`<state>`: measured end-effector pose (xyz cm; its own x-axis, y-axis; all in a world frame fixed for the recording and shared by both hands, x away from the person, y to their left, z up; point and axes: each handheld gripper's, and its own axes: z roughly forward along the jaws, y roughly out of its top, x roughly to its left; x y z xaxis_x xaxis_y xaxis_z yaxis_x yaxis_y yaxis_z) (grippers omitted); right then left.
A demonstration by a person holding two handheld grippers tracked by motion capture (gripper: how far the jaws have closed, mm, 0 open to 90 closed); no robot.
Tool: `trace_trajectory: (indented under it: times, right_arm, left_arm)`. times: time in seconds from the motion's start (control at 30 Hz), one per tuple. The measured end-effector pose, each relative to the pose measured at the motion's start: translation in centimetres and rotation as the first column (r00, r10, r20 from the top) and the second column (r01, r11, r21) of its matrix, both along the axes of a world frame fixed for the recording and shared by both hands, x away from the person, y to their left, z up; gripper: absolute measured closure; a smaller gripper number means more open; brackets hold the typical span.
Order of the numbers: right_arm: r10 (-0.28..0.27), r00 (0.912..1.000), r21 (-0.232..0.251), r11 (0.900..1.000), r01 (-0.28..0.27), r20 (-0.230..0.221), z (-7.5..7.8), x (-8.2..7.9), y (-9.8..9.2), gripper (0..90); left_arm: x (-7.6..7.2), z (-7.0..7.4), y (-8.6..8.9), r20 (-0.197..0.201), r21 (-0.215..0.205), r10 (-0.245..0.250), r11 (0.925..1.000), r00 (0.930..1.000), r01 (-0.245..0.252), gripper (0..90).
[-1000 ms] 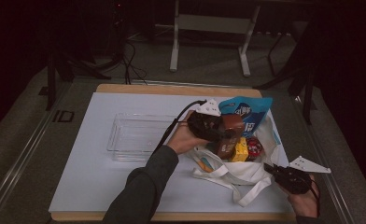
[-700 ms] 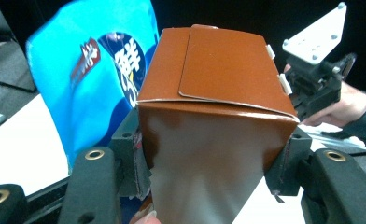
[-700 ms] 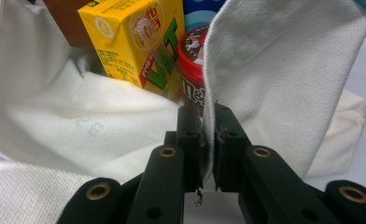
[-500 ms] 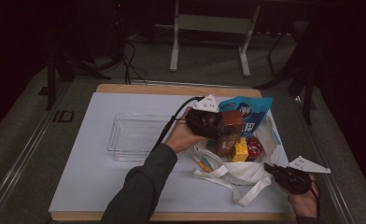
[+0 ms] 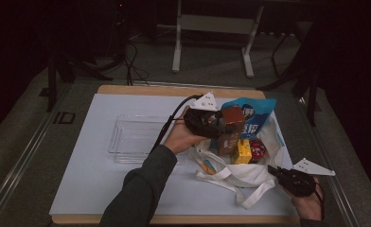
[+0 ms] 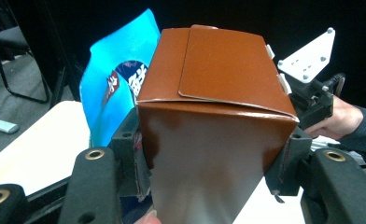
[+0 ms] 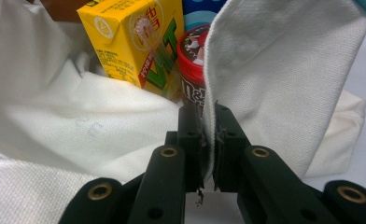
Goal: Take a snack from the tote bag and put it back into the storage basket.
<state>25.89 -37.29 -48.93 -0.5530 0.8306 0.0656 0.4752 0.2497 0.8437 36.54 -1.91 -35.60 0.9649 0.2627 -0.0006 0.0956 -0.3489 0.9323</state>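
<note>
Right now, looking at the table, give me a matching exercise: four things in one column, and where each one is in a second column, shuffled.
Things
1. brown cardboard carton
2. white cloth tote bag
3. clear plastic tray
4. yellow drink carton

Places
A. bare on the white table mat, left of the bag
B. standing inside the bag beside a red-lidded tub
C. clamped between the left gripper jaws, above the bag
D. its edge pinched in the right gripper jaws

Pairs: 1-C, 2-D, 3-A, 4-B
</note>
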Motion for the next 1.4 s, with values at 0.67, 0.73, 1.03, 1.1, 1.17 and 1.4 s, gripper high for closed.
trace_trajectory:
  times: [0.67, 0.73, 1.03, 1.1, 1.17, 1.4]
  right_arm:
    - [0.000, 1.0000, -0.003, 1.000, 0.000, 0.004, -0.2, 0.1, 0.1, 84.4]
    - [-0.001, 1.0000, -0.003, 1.000, 0.001, 0.004, -0.2, 0.1, 0.2, 84.5]
    - [-0.001, 1.0000, 0.002, 1.000, 0.001, 0.001, -0.2, 0.2, 0.1, 84.5]
    - [-0.001, 1.0000, 0.002, 1.000, 0.001, 0.002, -0.2, 0.1, 0.1, 84.5]
    - [-0.001, 1.0000, 0.002, 1.000, 0.001, 0.003, -0.2, 0.1, 0.1, 84.6]
    - [0.000, 1.0000, 0.002, 1.000, 0.000, 0.000, -0.2, 0.2, 0.0, 84.6]
  left_arm:
    - [-0.7, 2.0, 1.5, -0.003, -0.036, -0.015, 0.9992, 0.9999, 0.015, 43.0]
    - [-0.8, 2.3, 1.6, 0.000, -0.036, -0.018, 0.9992, 0.9998, 0.018, 43.0]
    - [-1.1, 3.4, 2.4, -0.002, -0.063, -0.030, 0.9976, 0.9995, 0.030, 43.1]
    - [-1.2, 3.6, 2.6, 0.004, -0.060, -0.031, 0.9977, 0.9995, 0.031, 43.1]
    - [-1.2, 3.8, 2.7, 0.005, -0.063, -0.031, 0.9976, 0.9995, 0.031, 43.1]
    - [-1.3, 4.5, 3.5, 0.009, -0.075, -0.030, 0.9967, 0.9995, 0.030, 43.0]
